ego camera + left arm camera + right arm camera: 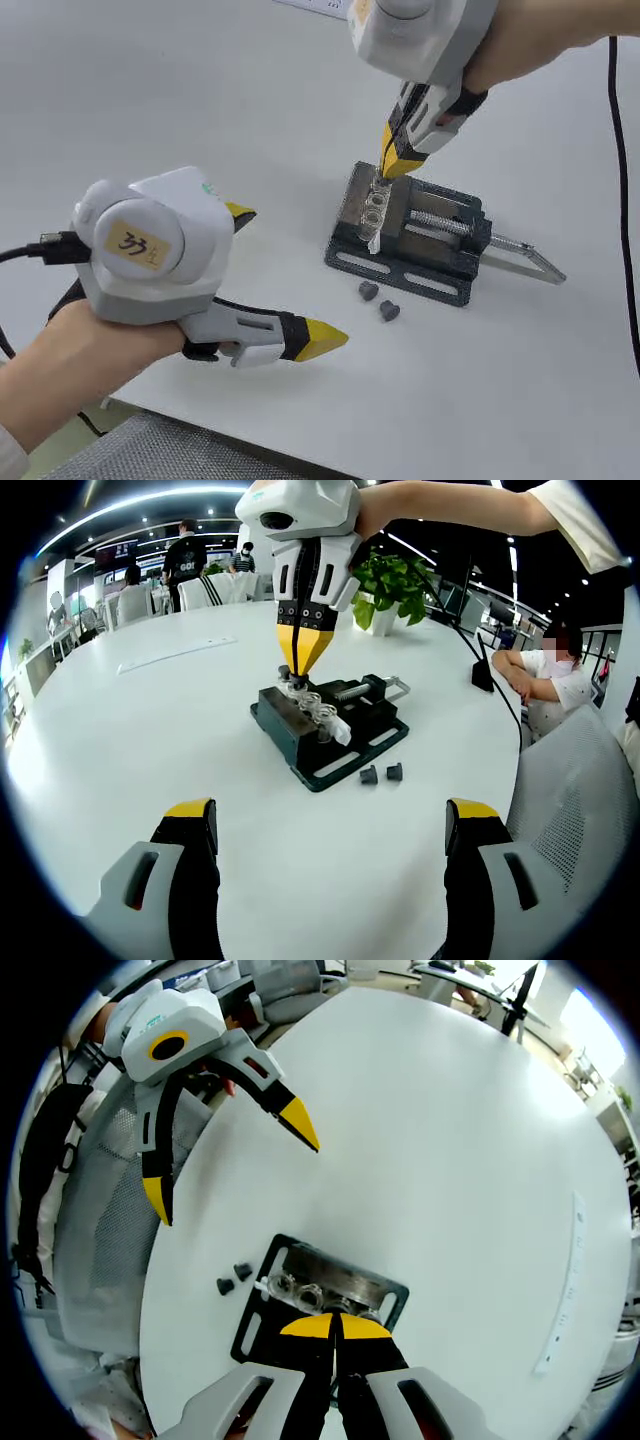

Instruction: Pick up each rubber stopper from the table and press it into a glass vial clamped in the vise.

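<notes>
**Right gripper** (392, 168): the jaws are pressed together. The yellow tips point down at the far end of the row of glass vials (377, 208). It cannot be told whether a stopper is pinched between the tips.

**Left gripper** (290, 275): the jaws are spread wide and grip nothing. It hovers over the near left part of the white table (200, 90), well apart from the vise (440, 265).

**Vials**: they stand upright in a row, clamped between the vise's dark grey blocks. The vise screw and handle (530, 255) extend to the right.

**Two rubber stoppers** (368, 291) (389, 311): both are dark grey. They lie on the table just beside the near edge of the vise, close together but not touching.

**Cable** (620, 150): a black cable runs along the right side of the table.
</notes>
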The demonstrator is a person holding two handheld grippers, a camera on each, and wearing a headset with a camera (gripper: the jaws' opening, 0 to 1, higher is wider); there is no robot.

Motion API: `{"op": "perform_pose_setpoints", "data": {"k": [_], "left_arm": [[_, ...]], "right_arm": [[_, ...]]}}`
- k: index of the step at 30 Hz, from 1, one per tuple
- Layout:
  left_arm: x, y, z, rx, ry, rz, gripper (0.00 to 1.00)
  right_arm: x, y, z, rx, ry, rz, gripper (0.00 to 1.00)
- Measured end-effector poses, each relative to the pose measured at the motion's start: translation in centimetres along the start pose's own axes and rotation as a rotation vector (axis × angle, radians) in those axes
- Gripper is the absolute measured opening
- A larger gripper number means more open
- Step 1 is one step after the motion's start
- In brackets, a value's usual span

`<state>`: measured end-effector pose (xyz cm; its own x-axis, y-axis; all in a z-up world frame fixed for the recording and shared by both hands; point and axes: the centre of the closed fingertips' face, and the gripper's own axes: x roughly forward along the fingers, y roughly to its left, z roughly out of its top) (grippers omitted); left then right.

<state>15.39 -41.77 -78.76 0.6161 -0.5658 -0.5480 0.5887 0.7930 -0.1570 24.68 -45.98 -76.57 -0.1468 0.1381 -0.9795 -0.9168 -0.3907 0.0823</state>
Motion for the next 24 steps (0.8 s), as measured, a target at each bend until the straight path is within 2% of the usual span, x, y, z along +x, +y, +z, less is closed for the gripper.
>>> {"op": "perform_pose_setpoints", "data": {"k": [6, 12, 15, 21, 24], "left_arm": [[0.1, 0.1, 0.0, -0.001, -0.001, -0.001, 0.94], [0.0, 0.1, 0.0, -0.006, -0.003, 0.001, 0.94], [0.0, 0.0, 0.0, -0.009, -0.002, 0.003, 0.94], [0.1, -0.2, -0.1, -0.012, -0.001, 0.0, 0.94], [0.2, -0.3, -0.1, -0.014, -0.003, 0.001, 0.94]], "right_arm": [[0.0, 0.1, 0.1, 0.015, 0.006, -0.008, 0.0], [0.1, -0.2, 0.0, 0.02, 0.014, 0.006, 0.0], [0.3, -0.6, -0.1, 0.03, 0.012, 0.012, 0.0], [1.1, -2.9, -0.4, 0.076, -0.013, 0.011, 0.0], [1.4, -3.5, -0.4, 0.074, -0.015, 0.005, 0.0]]}}
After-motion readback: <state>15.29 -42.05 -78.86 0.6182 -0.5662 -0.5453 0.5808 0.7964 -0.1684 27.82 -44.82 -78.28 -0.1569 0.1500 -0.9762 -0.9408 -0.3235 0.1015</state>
